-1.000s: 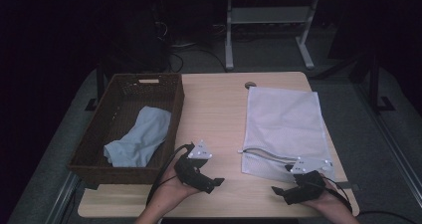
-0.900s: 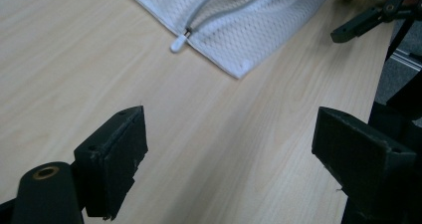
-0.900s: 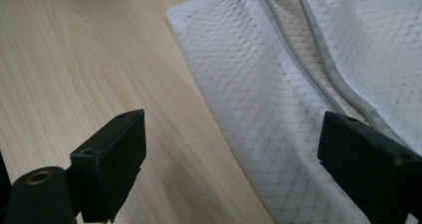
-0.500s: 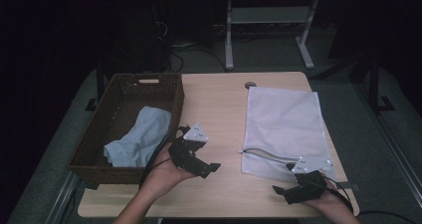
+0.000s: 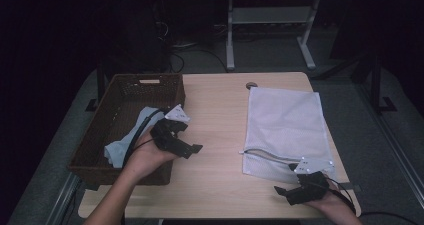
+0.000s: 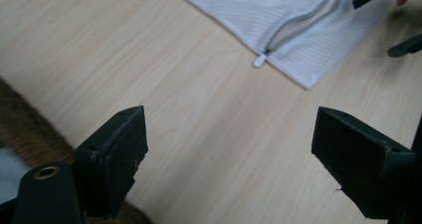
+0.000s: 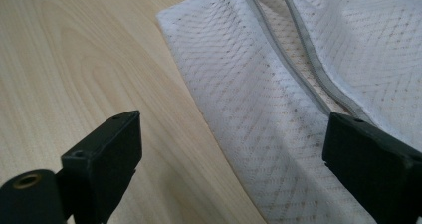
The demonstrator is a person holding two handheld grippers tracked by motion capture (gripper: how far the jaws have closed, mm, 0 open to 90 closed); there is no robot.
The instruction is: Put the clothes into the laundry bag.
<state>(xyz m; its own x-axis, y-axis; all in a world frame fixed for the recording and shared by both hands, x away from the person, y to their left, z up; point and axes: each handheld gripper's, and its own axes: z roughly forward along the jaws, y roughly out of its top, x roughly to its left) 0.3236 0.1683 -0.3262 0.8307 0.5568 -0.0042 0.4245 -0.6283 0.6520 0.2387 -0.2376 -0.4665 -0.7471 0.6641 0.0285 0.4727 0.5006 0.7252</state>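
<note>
A white mesh bag point(image 5: 285, 125) lies flat on the right half of the wooden table point(image 5: 215, 110), its zipper point(image 5: 265, 154) partly undone along the near edge. A brown wicker basket point(image 5: 125, 82) at the left holds a light blue cloth point(image 5: 117, 150). My left gripper point(image 5: 182, 140) hovers open over the basket's right rim, with its jaws toward the bag. In the left gripper view the left gripper point(image 6: 234, 134) is empty above bare wood, with the zipper pull point(image 6: 259, 60) farther off. My right gripper point(image 5: 285, 195) stands open at the bag's near corner. Its jaws in the right gripper view point(image 7: 239, 139) straddle the mesh bag's edge point(image 7: 239, 99) without touching.
A round hole point(image 5: 251, 85) sits in the table's far edge. Beyond the table stand a white metal frame point(image 5: 270, 20) and cables on the dark floor. The right gripper's jaws point(image 6: 405, 47) show at the top right of the left gripper view.
My left gripper has risen from the table's front edge and moved back and left to the basket's right rim. The right gripper has barely moved.
</note>
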